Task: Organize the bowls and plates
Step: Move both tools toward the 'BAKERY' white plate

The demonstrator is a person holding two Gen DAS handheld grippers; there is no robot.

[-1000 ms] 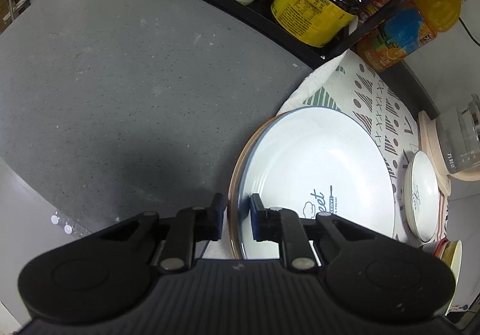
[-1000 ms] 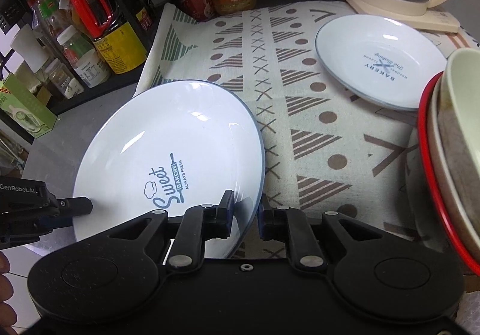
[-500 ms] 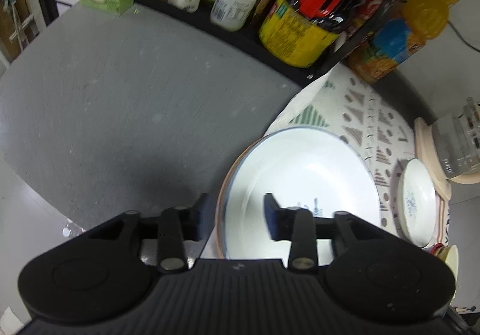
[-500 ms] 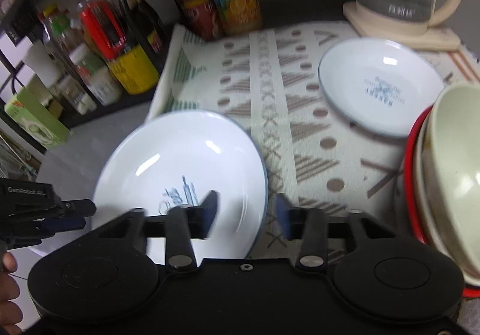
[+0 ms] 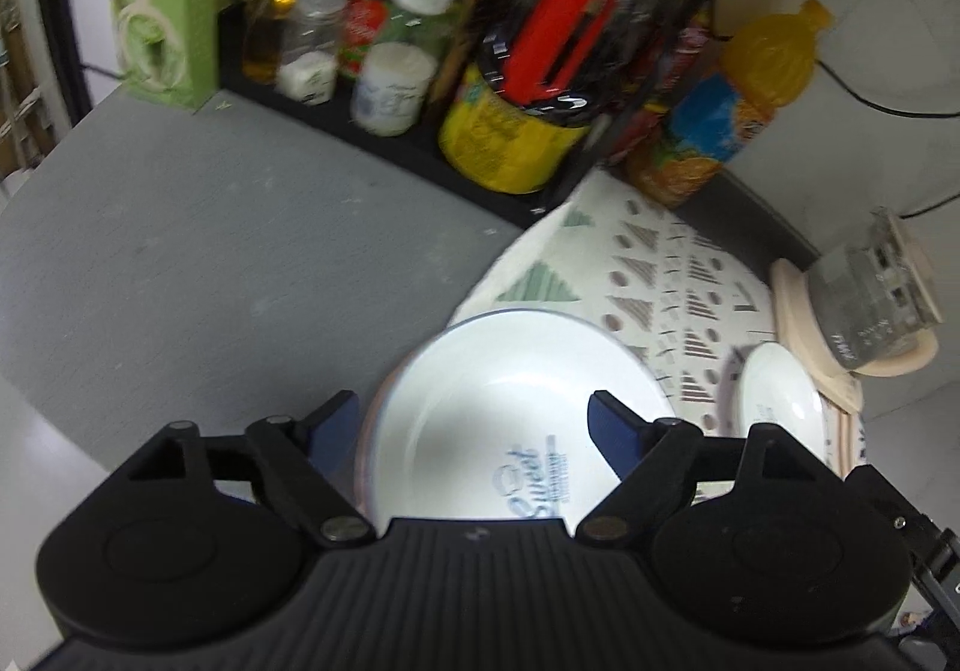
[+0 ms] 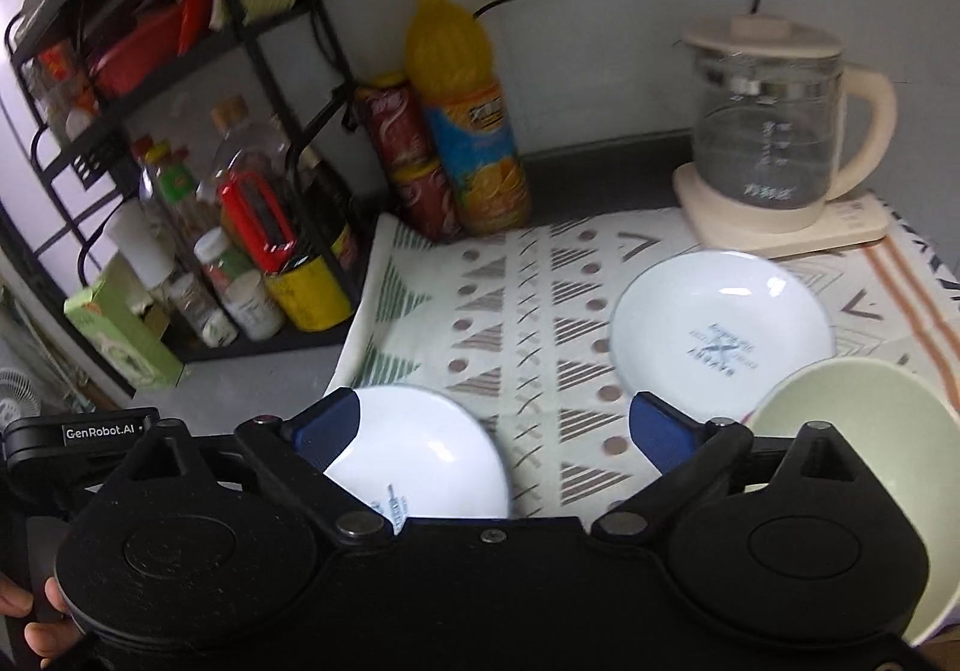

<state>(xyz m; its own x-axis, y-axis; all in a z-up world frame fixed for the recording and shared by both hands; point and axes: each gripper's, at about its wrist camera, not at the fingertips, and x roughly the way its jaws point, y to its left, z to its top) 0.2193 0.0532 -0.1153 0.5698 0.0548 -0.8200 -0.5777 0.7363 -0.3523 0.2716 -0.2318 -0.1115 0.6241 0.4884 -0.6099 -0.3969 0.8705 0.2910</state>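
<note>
On the patterned mat (image 6: 516, 311), the large plate (image 5: 516, 419) lies flat, printed face up.

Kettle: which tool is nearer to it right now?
Right. The right tool hangs over the mat with the kettle ahead of it to the right. The left tool sits over the big plate at the mat's far end, jaws opening.

Home kitchen: grey stone-look counter (image 5: 180, 251), black wire rack of sauce bottles and jars (image 6: 198, 203), glass electric kettle on cream base (image 6: 774, 143), white ceramic plates (image 6: 720, 323) on patterned cloth mat (image 6: 528, 311).
</note>
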